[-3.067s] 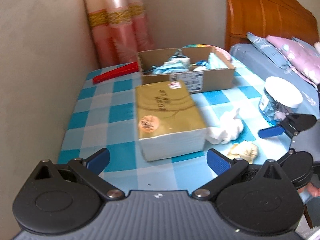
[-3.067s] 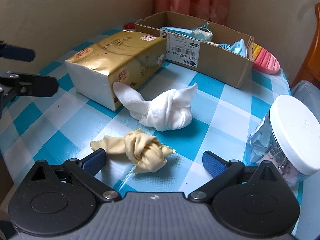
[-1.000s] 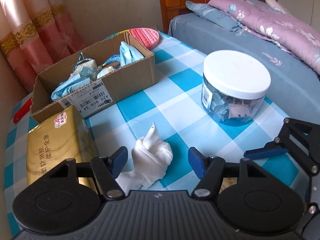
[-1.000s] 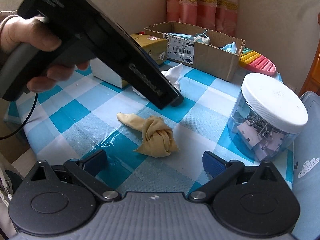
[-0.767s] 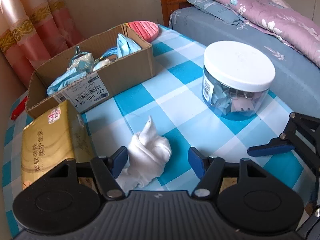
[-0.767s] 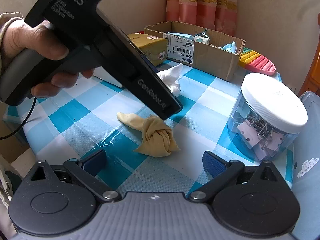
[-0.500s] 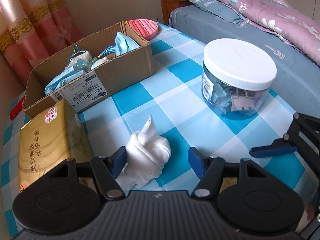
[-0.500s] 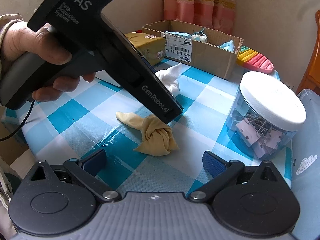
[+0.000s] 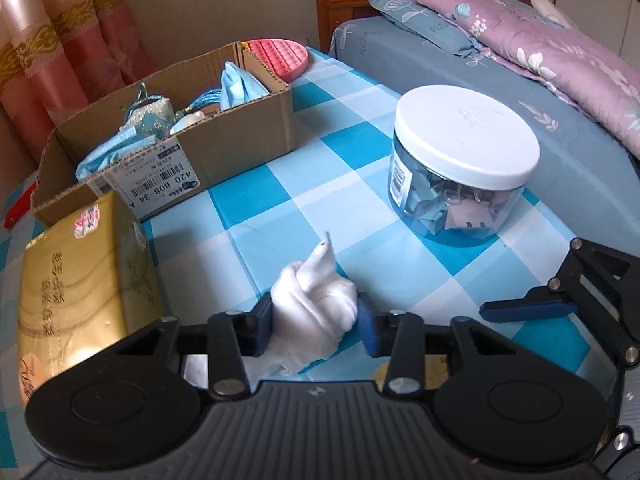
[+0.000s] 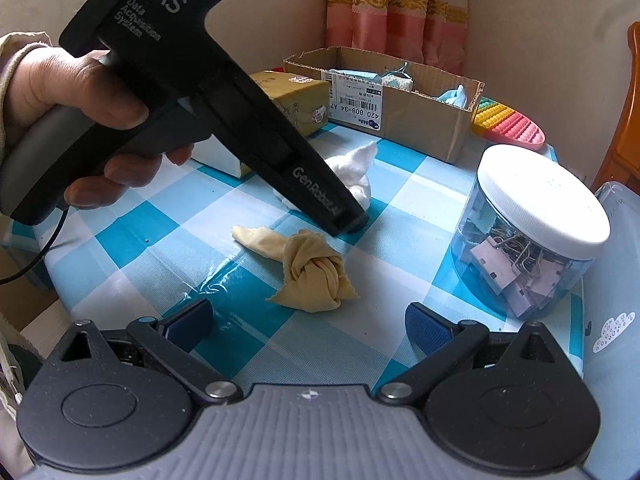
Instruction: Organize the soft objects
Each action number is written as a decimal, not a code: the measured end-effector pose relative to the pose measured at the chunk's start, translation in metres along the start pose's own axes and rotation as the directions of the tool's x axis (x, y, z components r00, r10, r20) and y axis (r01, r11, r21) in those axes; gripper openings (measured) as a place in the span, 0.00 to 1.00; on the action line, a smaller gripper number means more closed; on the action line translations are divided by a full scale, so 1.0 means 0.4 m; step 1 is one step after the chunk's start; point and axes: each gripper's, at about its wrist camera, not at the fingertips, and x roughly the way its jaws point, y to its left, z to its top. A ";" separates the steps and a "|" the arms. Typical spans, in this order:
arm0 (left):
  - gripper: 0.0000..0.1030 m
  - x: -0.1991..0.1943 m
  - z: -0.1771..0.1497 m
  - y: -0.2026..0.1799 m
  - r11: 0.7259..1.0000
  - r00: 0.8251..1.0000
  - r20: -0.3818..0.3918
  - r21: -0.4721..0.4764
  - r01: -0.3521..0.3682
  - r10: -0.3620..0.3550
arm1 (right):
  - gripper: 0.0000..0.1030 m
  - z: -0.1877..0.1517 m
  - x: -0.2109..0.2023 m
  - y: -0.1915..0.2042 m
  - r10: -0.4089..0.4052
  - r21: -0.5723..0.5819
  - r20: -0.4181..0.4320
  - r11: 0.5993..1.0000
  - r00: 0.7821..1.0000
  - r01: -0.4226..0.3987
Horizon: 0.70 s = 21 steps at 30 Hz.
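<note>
A knotted white cloth [image 9: 316,304] lies on the blue checked tablecloth [image 9: 280,216]. My left gripper [image 9: 316,326] is shut on it, one blue pad on each side. The white cloth also shows in the right wrist view [image 10: 356,172], partly hidden behind the left gripper's body. A knotted yellow cloth [image 10: 312,270] lies just beyond my right gripper [image 10: 308,326], which is open and empty with the cloth ahead of its fingers. An open cardboard box [image 9: 168,136] with pale blue soft items stands at the back.
A gold tissue pack [image 9: 80,288] lies left of the white cloth. A clear jar with a white lid [image 10: 532,232] holds binder clips at the right. A pink bubble toy [image 10: 508,124] lies behind the box. A bed [image 9: 520,92] borders the table's right edge.
My left gripper has closed its pads onto the white cloth, which was between open fingers half a second ago. My right gripper has stayed open near the yellow cloth.
</note>
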 end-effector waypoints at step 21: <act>0.39 -0.175 -0.035 0.048 0.995 0.996 0.089 -0.091 0.032 -0.024 | 1.00 0.051 0.045 0.014 0.034 -0.032 -0.016 0.999 0.999 -0.034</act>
